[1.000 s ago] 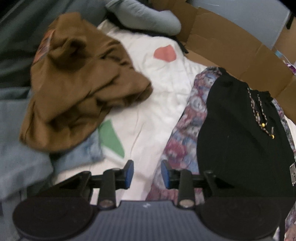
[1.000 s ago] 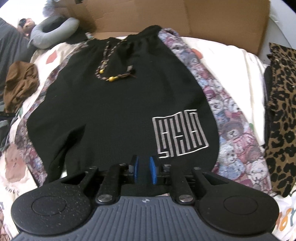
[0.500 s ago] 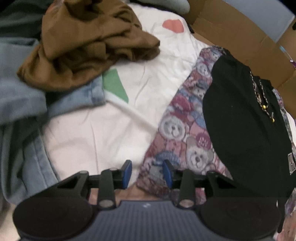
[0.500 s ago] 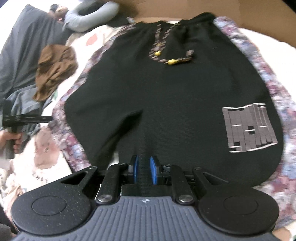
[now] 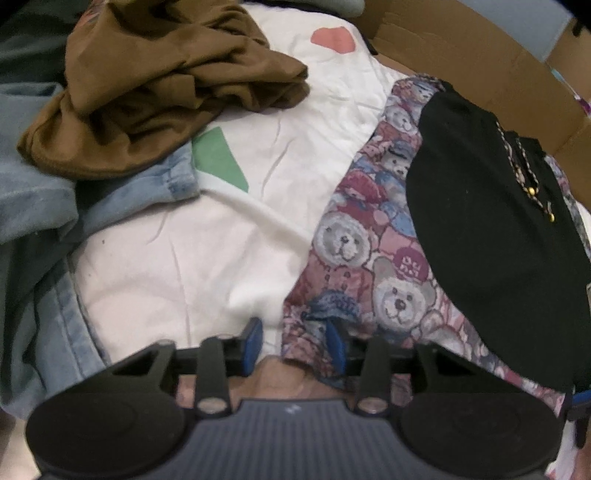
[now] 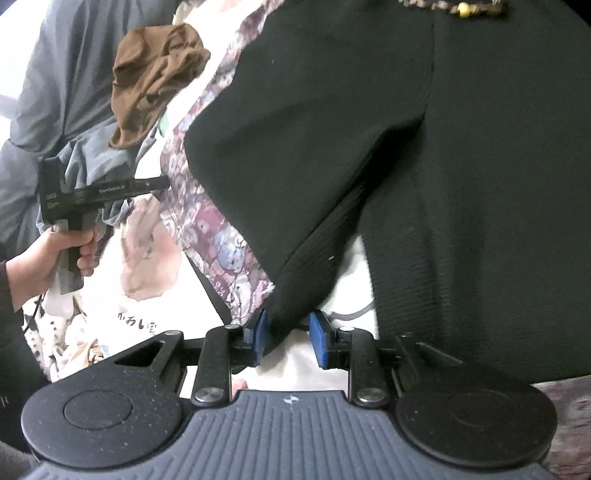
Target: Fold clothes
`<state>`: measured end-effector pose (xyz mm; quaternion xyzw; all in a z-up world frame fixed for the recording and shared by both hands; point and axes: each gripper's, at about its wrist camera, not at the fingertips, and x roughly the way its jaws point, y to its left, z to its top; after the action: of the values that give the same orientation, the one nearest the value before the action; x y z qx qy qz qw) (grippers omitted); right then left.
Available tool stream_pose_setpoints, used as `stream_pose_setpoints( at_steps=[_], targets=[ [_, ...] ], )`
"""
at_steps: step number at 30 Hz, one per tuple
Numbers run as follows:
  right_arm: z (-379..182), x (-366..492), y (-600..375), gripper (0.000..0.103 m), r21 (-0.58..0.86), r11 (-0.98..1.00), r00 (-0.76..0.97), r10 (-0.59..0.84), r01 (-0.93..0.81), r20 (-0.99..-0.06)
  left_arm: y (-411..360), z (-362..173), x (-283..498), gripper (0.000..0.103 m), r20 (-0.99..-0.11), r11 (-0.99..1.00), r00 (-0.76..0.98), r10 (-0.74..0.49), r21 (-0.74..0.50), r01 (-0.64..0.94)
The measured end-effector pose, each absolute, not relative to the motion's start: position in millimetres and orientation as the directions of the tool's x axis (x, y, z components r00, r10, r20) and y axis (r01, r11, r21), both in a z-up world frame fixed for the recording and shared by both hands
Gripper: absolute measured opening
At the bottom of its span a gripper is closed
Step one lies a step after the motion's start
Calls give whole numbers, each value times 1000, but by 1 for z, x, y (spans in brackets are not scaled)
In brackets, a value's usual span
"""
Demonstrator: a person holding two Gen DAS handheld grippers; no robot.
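While my right gripper [image 6: 287, 334] sits at the hem of the black shorts [image 6: 424, 155], its blue fingers [image 6: 260, 332] stand apart with the tip of one leg hanging between them, and I cannot tell whether either pad is touching the cloth. The shorts lie spread over the bear-print fabric [image 5: 354, 251], waistband and beaded drawstring [image 6: 461, 7] away at twelve o'clock, the two legs running back toward me at six; the leg on my nine o'clock side is drawn in at a slant, so a wedge of white bedding [image 5: 192, 258] shows between the legs. My left gripper [image 5: 293, 341] is low at the edge of the bear-print fabric, its fingers wide apart with that fabric's corner lying between them, nothing clamped. From the right wrist view I see the hand [image 6: 40, 262] on the left gripper's handle out at nine o'clock. As I judge it, the shorts are laid flat but not folded: no leg is doubled over the other and no hem is brought up to the waist, so the whole fold is left. A crumpled brown garment [image 5: 147, 85] at eleven o'clock and light denim [image 5: 122, 199] at nine o'clock sit in a loose heap, so by my reading they wait too. Leaning cardboard [image 5: 480, 62] closes the bed at one o'clock.
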<state>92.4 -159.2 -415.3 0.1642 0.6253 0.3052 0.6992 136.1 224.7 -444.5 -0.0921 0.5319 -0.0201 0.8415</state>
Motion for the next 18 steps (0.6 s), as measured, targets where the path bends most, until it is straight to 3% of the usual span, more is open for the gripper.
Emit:
stream_pose_setpoints(
  at_steps=[6,8,10,18],
  targets=[
    [-435,93,-149,30,676,722,-31,680,-150,-733,227,-430,131,5,-887,983,442,-132,-176,-59],
    [-439,94,-149,10,694,709,-38,696,-123,-717,229,-421,129,5,-883,983,450,-129,-174,-59],
    [-440,94,-147,1,704,701,-38,705,-117,-708,231,-412,127,5,-879,984,460,-123,-166,-56],
    [-430,94,-138,0,770,625,-72,768,-131,-636,238,-370,122,4,-867,993,490,-88,-115,-25]
  ],
)
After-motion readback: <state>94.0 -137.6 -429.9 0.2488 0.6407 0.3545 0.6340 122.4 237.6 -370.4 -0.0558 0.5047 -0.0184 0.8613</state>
